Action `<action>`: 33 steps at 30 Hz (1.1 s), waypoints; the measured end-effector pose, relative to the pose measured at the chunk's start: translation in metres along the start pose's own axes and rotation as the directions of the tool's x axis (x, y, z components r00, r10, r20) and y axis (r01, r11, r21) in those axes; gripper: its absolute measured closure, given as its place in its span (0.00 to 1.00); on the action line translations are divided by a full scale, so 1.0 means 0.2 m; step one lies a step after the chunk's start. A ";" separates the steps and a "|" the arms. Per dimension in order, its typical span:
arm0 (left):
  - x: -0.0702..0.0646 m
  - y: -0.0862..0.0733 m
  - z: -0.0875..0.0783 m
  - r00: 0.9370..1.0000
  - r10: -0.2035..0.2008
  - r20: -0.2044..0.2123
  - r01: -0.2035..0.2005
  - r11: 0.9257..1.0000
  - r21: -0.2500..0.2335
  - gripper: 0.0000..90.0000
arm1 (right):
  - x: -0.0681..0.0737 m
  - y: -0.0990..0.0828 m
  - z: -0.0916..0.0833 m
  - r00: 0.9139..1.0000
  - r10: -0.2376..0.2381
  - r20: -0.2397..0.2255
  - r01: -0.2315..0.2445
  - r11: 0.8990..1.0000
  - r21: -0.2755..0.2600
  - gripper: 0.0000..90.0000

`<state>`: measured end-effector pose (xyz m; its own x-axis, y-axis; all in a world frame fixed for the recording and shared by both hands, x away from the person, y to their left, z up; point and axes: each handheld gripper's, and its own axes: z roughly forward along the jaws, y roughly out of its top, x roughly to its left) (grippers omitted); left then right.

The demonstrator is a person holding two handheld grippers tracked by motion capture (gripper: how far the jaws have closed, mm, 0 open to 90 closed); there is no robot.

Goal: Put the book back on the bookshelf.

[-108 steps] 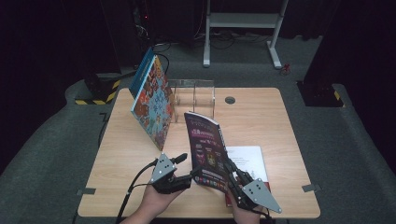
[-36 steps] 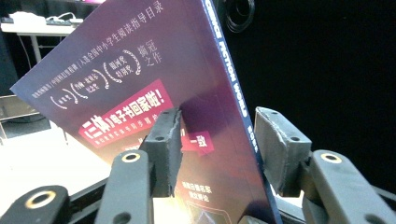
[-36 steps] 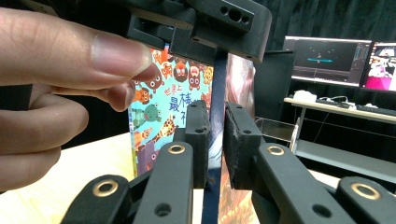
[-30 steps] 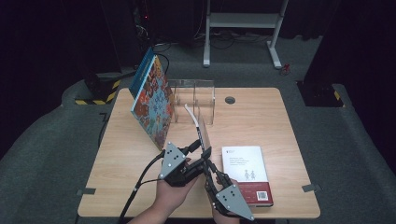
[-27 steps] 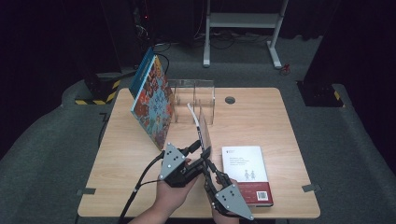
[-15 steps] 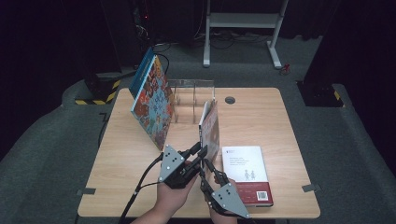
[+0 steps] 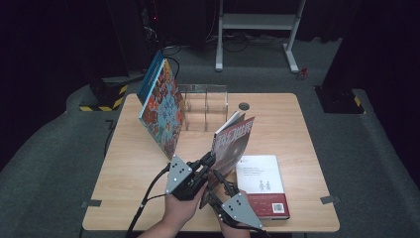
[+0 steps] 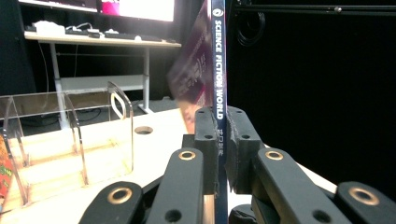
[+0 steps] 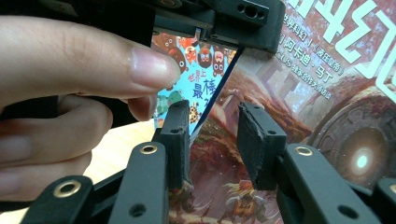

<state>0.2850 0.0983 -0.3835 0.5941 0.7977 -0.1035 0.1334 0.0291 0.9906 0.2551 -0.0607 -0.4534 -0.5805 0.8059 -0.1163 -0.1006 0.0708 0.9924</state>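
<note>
At the table's near edge, the left gripper (image 7: 205,163) has just clamped tight on the upright magazine (image 7: 233,144) by its spine, the right gripper (image 7: 216,182) beside it has been easing open around the cover, with a colourful book (image 7: 161,106) leaning left, a clear rack (image 7: 205,106) behind and a white book (image 7: 261,184) lying flat right.

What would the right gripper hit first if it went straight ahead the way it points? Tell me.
Most likely the cover of the magazine, which stands right in front of the open right gripper. The left gripper is shut on the magazine's spine. How far off the cover is remains hard to judge.
</note>
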 end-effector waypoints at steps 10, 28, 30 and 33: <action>0.02 -0.05 -0.05 0.999 0.037 0.023 -0.037 0.999 -0.025 0.94 | 0.00 -0.01 0.01 0.999 0.024 -0.041 -0.023 0.999 0.037 0.62; 0.22 -0.10 -0.17 1.000 -0.003 0.017 0.004 0.998 -0.067 0.94 | -0.07 -0.08 0.04 0.995 0.096 0.010 -0.097 0.980 0.172 0.53; 0.24 -0.11 -0.19 0.999 -0.001 0.040 0.004 0.998 -0.063 0.94 | -0.08 -0.10 0.05 0.994 0.110 0.020 -0.112 0.974 0.199 0.53; 0.25 -0.13 -0.22 0.999 0.015 0.050 -0.012 0.998 -0.054 0.93 | -0.08 -0.12 0.07 0.993 0.114 0.033 -0.118 0.969 0.218 0.53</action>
<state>0.2762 0.1636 -0.4108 0.6351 0.7668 -0.0930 0.0829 0.0520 0.9952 0.2778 -0.0670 -0.4746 -0.5610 0.8278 -0.0014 0.1477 0.1017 0.9838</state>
